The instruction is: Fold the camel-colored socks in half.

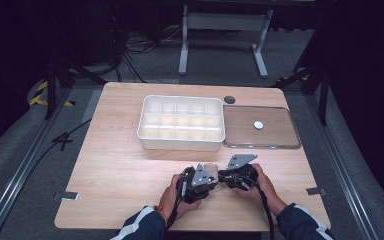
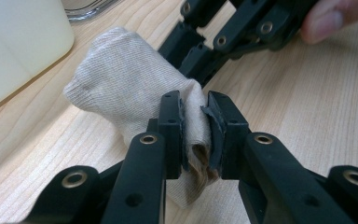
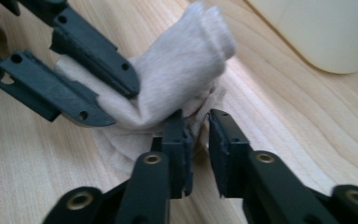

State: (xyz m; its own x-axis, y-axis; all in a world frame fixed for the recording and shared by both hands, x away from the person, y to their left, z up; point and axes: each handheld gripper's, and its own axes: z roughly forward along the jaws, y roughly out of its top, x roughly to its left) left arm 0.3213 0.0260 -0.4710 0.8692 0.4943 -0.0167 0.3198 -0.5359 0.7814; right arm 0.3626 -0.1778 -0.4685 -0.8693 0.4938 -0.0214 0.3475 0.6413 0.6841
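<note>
left gripper view: left tool (image 2: 196, 135) clamps soft ribbed beige sock (image 2: 130, 88); right tool (image 3: 196, 140) slightly apart.

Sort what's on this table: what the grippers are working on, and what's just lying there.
In hand:
- beige sock, pinched by the left gripper
- right gripper, jaws slightly apart at the sock's edge

Lying about:
- white compartment box
- clear lid bearing a white disc
</note>
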